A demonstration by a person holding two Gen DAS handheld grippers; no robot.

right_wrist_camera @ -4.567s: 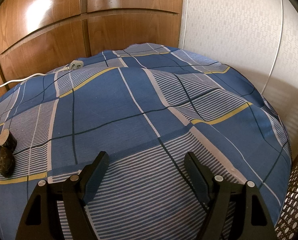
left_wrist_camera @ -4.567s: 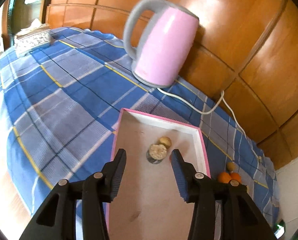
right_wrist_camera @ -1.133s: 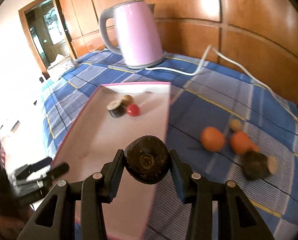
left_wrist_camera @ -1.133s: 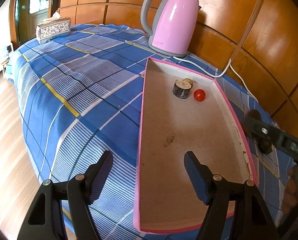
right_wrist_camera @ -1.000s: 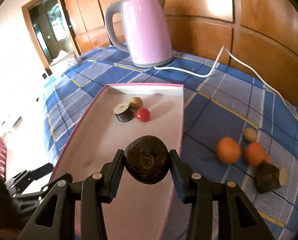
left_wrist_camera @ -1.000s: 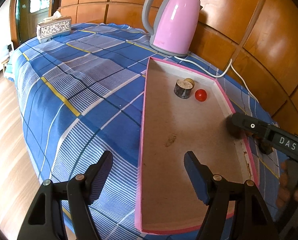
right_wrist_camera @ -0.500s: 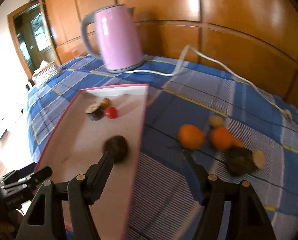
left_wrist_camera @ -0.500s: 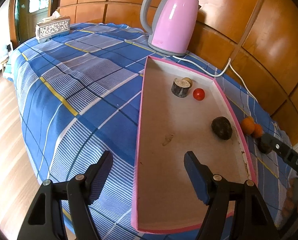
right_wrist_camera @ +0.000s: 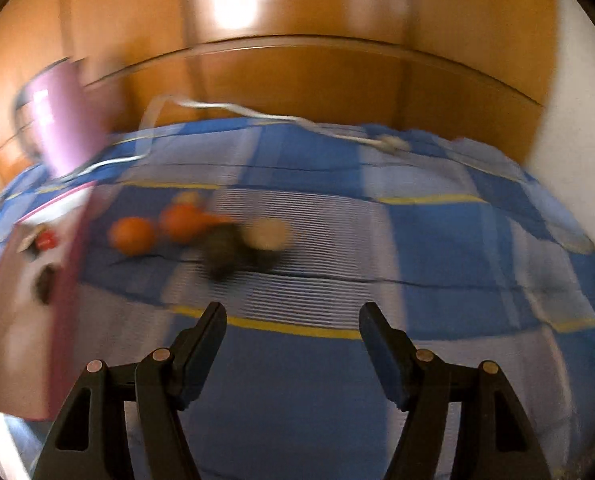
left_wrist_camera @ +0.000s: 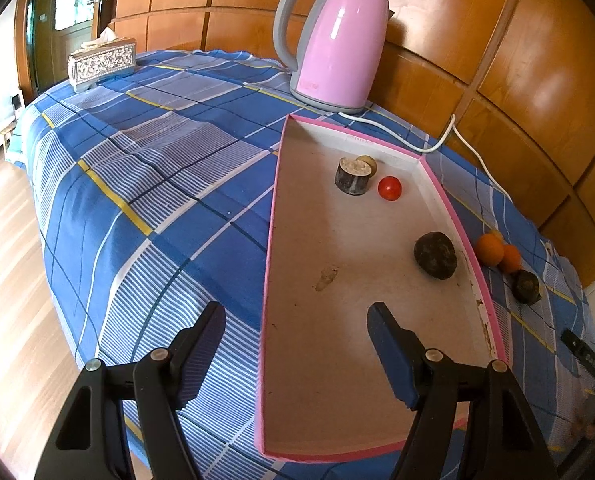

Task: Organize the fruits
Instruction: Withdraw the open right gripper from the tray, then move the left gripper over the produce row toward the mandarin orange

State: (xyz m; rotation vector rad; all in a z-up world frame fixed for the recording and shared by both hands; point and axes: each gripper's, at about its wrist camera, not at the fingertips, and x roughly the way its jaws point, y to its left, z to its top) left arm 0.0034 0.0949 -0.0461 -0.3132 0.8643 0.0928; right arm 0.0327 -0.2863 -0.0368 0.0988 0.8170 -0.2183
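Observation:
A pink-rimmed tray [left_wrist_camera: 271, 216] lies on the blue plaid cloth. In it are a dark round fruit [left_wrist_camera: 435, 255], a red tomato [left_wrist_camera: 389, 188], a cut dark piece [left_wrist_camera: 353, 175] and a small tan fruit [left_wrist_camera: 367, 162]. Two oranges [left_wrist_camera: 489, 250] and a dark fruit [left_wrist_camera: 526, 286] lie on the cloth right of the tray. My left gripper [left_wrist_camera: 297, 344] is open and empty over the tray's near end. My right gripper [right_wrist_camera: 293, 340] is open and empty; its blurred view shows the oranges [right_wrist_camera: 133, 235] and the dark cut fruit [right_wrist_camera: 227, 250] ahead on the cloth.
A pink kettle [left_wrist_camera: 337, 40] stands behind the tray with its white cord [left_wrist_camera: 437, 146] trailing right. A silver tissue box [left_wrist_camera: 101, 63] sits at the far left. Wood panelling backs the table. The table edge drops to a wooden floor on the left.
My right gripper let go of the dark round fruit into the tray, opened, and swung right toward the fruits on the cloth. My left gripper stayed put and open.

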